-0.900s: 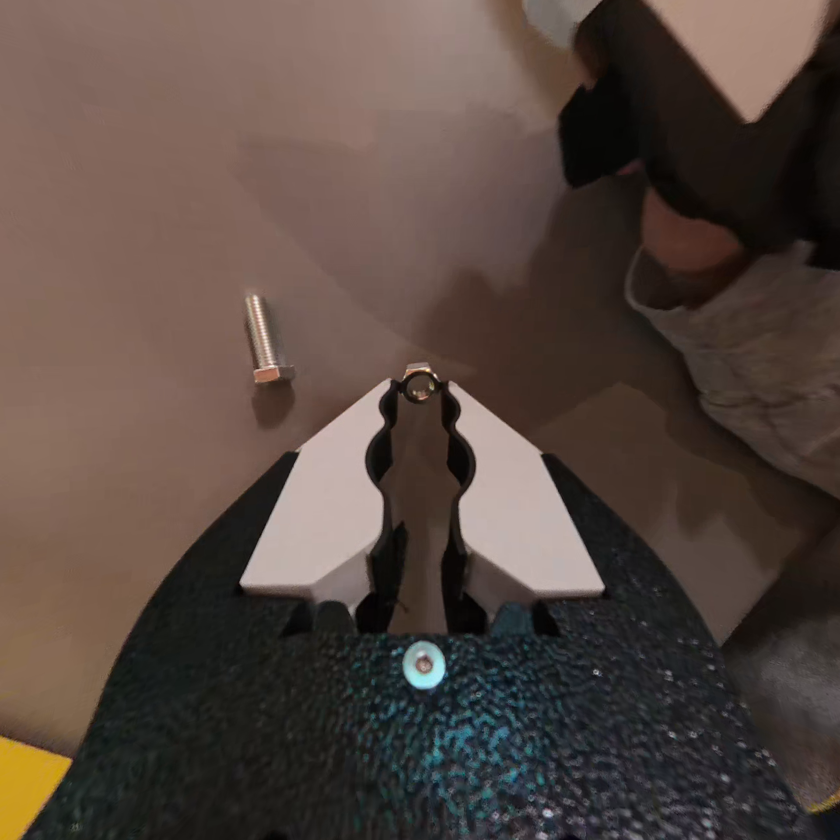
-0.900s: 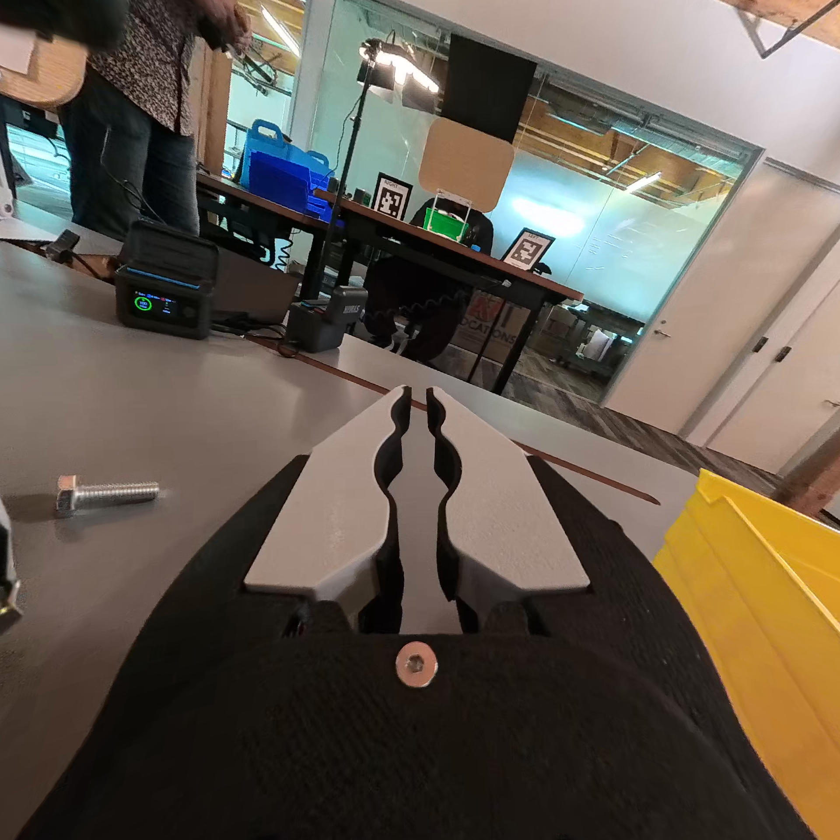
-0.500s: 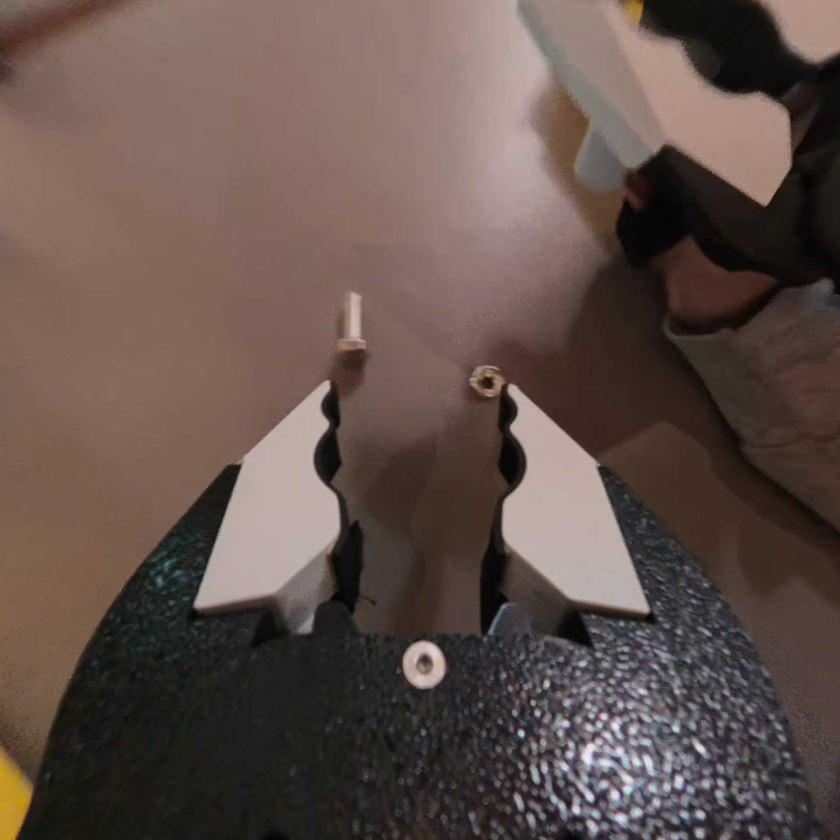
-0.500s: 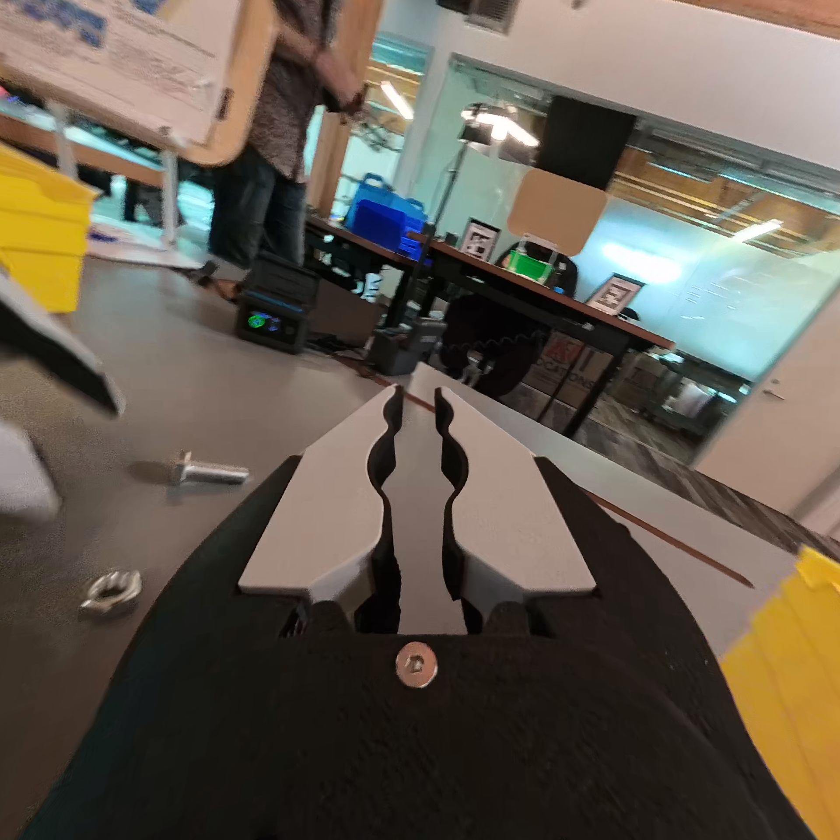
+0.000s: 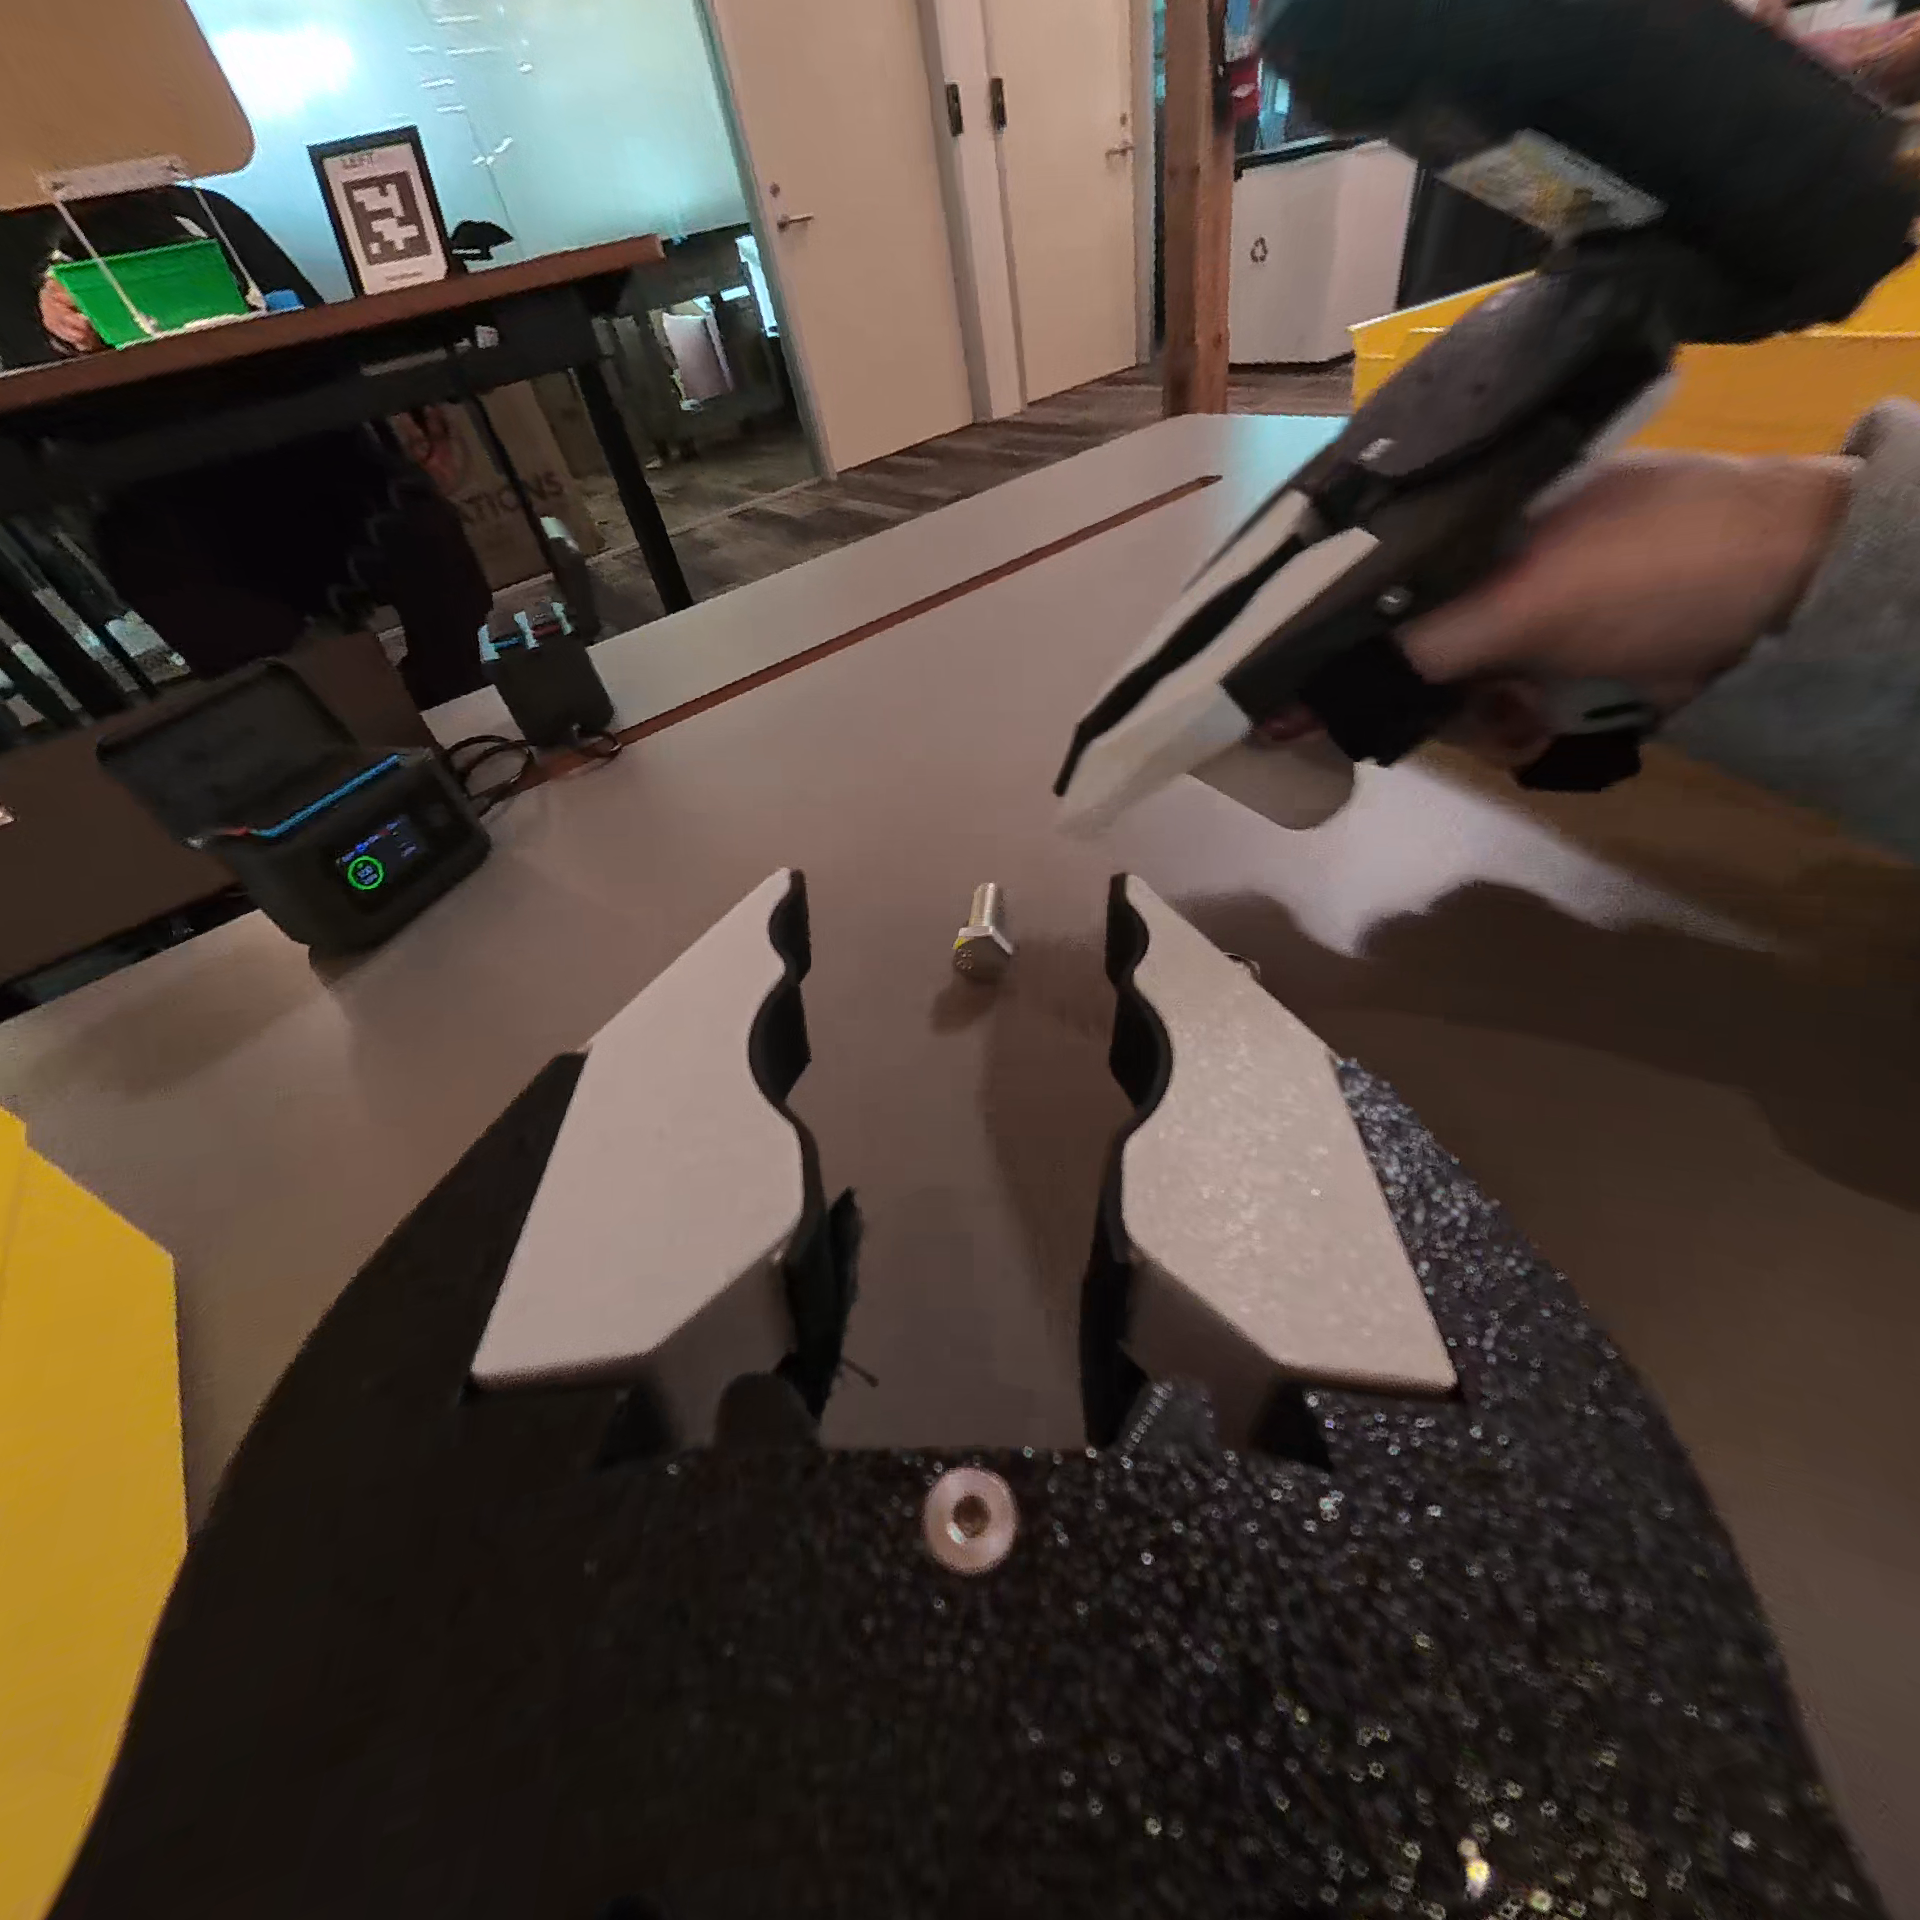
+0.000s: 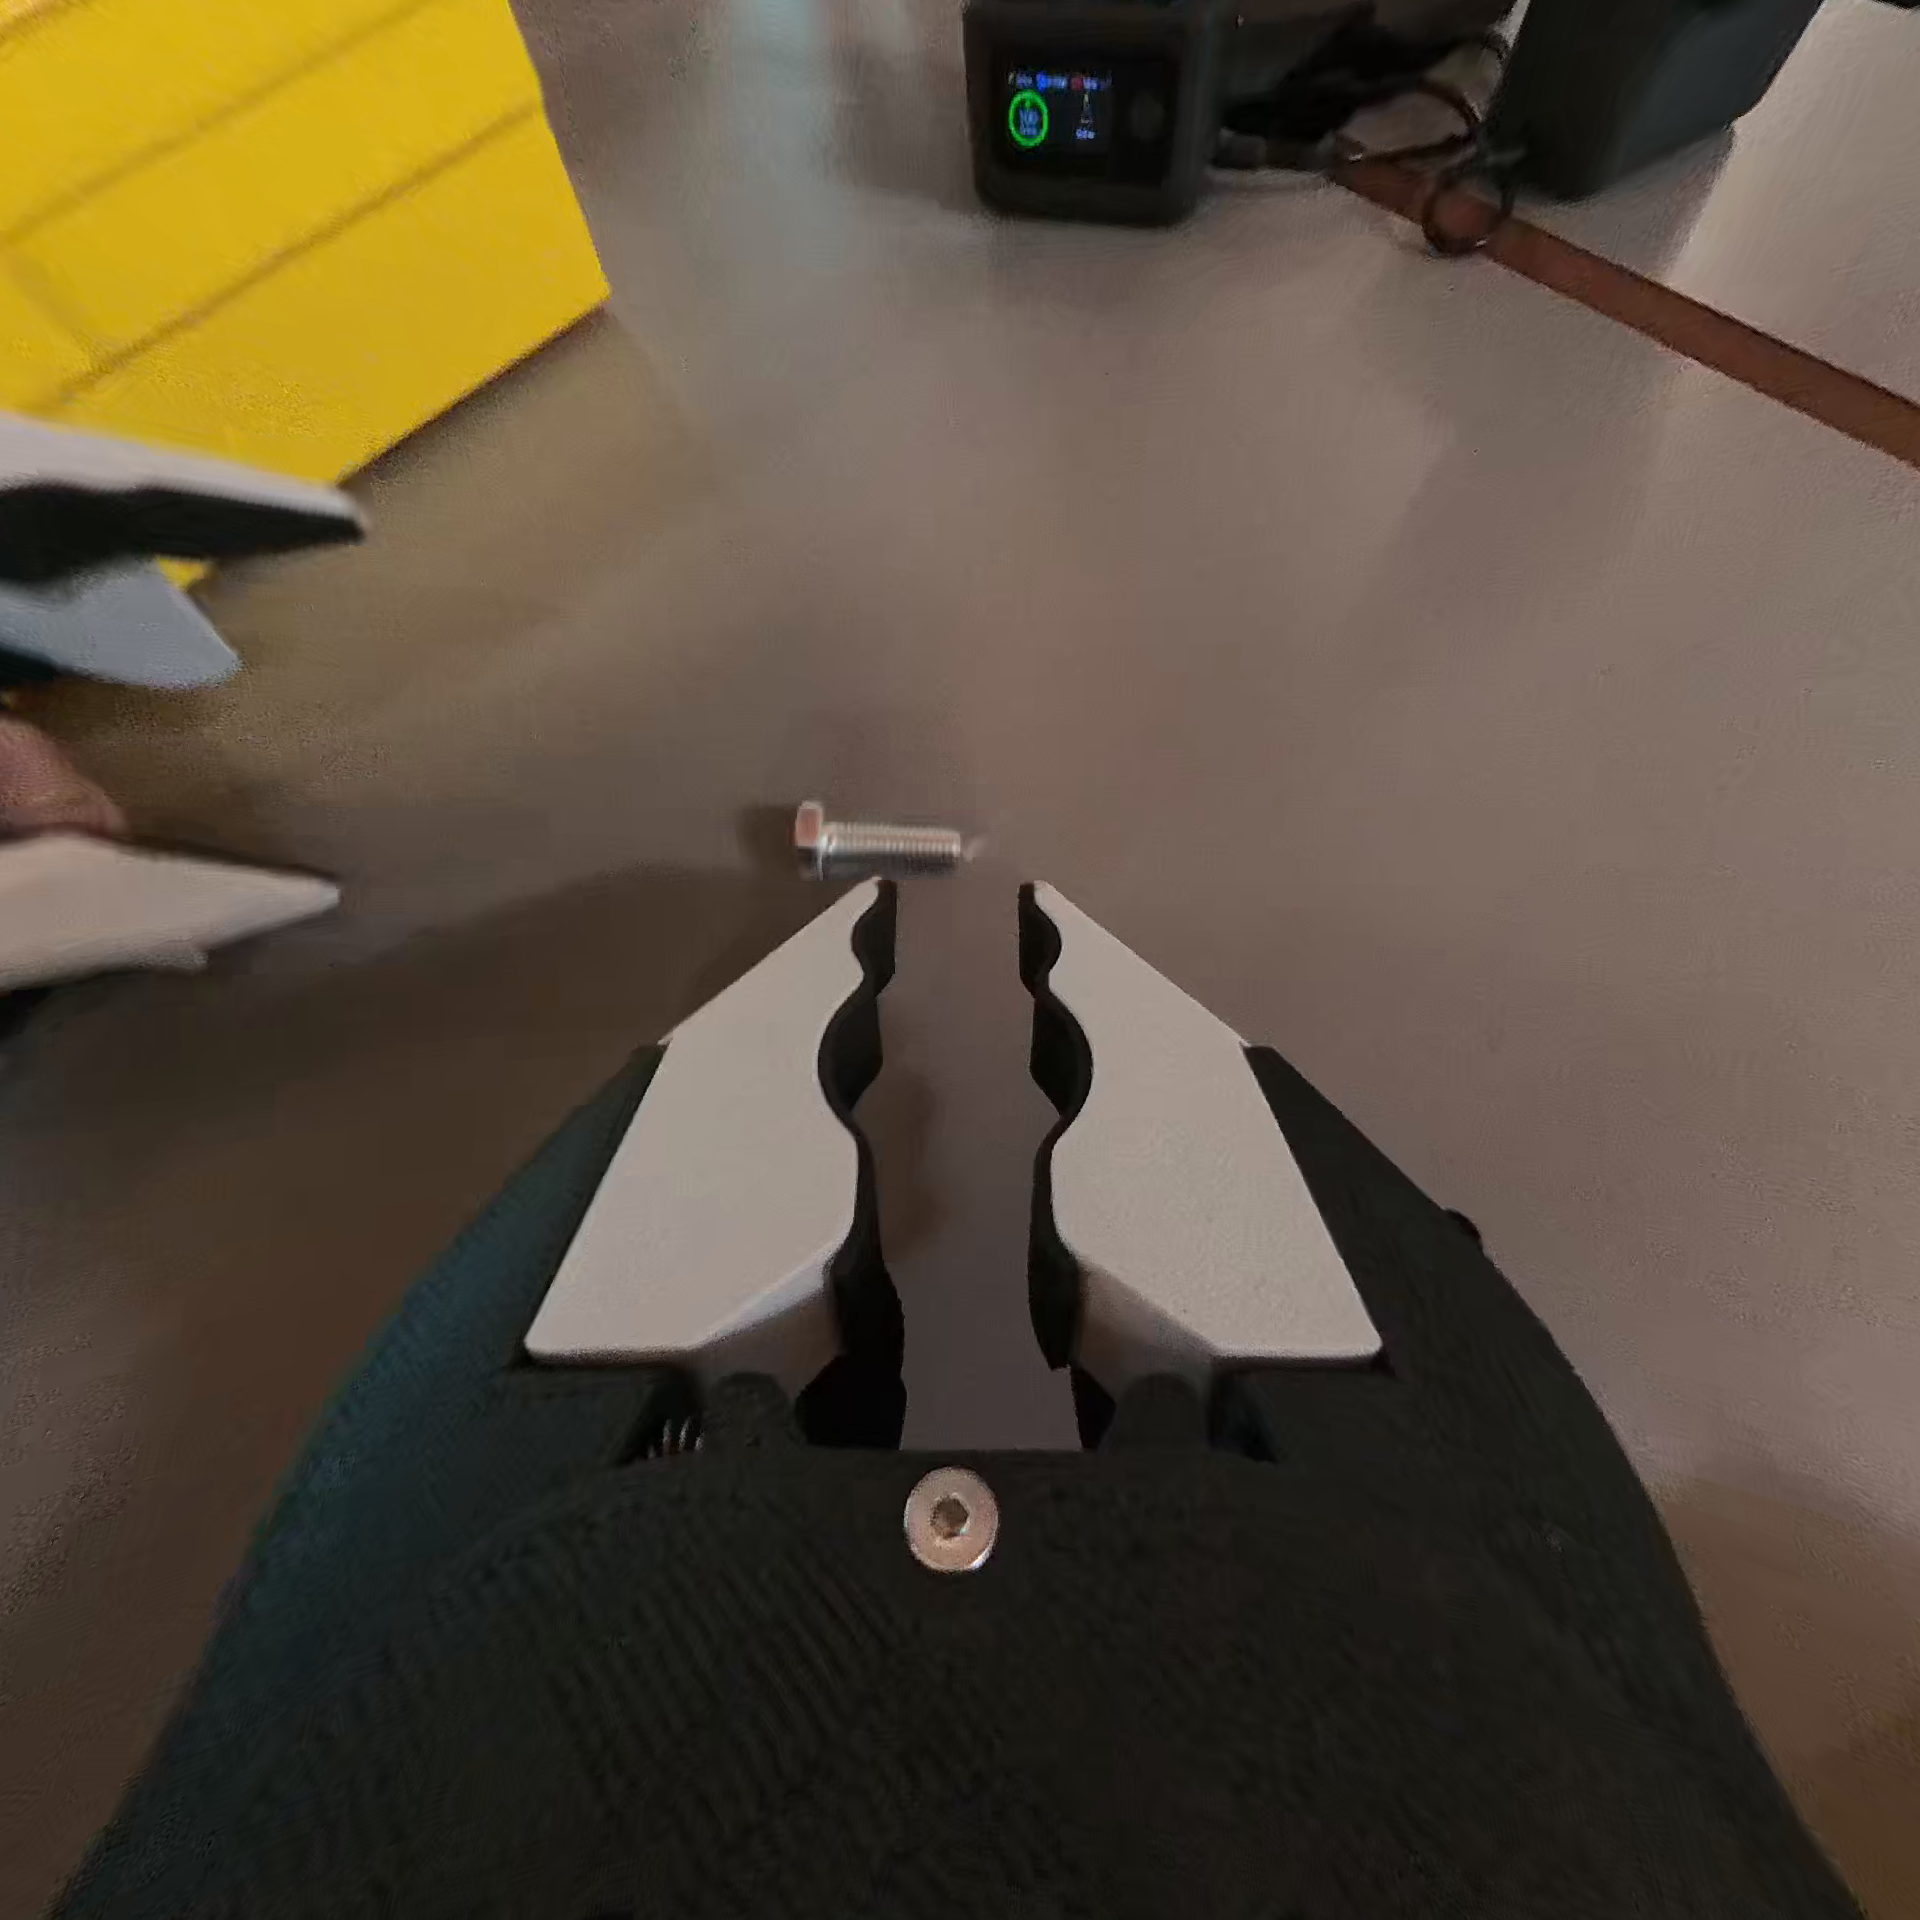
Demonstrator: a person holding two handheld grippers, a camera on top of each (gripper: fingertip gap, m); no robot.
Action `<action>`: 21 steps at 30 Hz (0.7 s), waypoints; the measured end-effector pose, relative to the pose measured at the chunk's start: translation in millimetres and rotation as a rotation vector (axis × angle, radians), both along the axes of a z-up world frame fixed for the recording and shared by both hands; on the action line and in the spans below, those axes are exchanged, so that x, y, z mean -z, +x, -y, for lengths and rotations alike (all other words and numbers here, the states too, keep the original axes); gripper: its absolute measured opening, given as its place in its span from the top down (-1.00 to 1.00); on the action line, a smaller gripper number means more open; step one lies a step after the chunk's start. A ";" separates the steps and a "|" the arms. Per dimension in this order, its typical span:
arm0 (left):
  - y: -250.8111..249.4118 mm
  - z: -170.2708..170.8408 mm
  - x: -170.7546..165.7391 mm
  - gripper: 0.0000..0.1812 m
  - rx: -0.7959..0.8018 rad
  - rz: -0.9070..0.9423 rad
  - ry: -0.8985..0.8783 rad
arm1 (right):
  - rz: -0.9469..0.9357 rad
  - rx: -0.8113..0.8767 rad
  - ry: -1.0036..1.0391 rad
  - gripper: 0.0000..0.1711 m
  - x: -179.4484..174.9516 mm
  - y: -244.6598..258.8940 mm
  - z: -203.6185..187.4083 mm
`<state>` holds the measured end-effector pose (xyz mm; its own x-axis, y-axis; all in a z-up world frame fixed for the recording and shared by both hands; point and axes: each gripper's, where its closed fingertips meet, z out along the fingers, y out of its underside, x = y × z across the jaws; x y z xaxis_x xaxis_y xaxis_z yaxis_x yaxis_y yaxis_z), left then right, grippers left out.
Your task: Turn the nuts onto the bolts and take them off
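The fingers (image 5: 665,1122) of the left gripper (image 5: 954,894) stood wide apart and empty, hovering low over the grey worktop (image 5: 727,790). Just beyond their tips, in line with the gap between them, a silver bolt (image 5: 979,932) lay on its side on the worktop, its hex head turned toward the camera. A small metal piece peeked out just behind the right-hand fingertip, too hidden to tell whether it was the nut.

The right gripper (image 6: 956,885) held its fingers (image 6: 727,1143) narrowly parted with nothing between them. In the right wrist view the bolt (image 6: 878,842) lay crosswise just ahead of the tips, head to the left, not touched by either finger. In the left wrist view that same right gripper (image 5: 1153,717) hung tilted down above the worktop, beyond and to the right of the bolt, held in a person's hand (image 5: 1621,582) with a grey sleeve.

Farther back on the worktop sat a dark box with a small lit screen (image 5: 343,821), and near it a second dark device (image 5: 545,670) with cables. A yellow bin (image 6: 270,218) stood to the left, and another yellow bin (image 5: 1766,384) on the far right. Beyond the worktop stood a brown desk (image 5: 312,332) carrying a framed black-and-white marker card (image 5: 382,213)
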<state>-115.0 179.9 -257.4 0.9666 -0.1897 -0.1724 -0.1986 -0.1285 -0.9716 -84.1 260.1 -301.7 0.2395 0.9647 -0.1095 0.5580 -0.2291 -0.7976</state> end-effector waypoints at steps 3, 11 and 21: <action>-0.4 0.2 -1.8 0.39 0.002 0.001 0.013 | 0.048 -0.143 -0.059 0.67 5.1 -10.0 2.8; -0.1 0.9 -3.4 0.41 0.020 0.027 0.019 | 0.284 -0.741 0.277 0.53 22.6 -19.1 20.0; 0.5 0.7 -2.9 0.37 0.029 0.037 0.016 | 0.328 -0.792 0.308 0.89 16.9 -25.8 16.5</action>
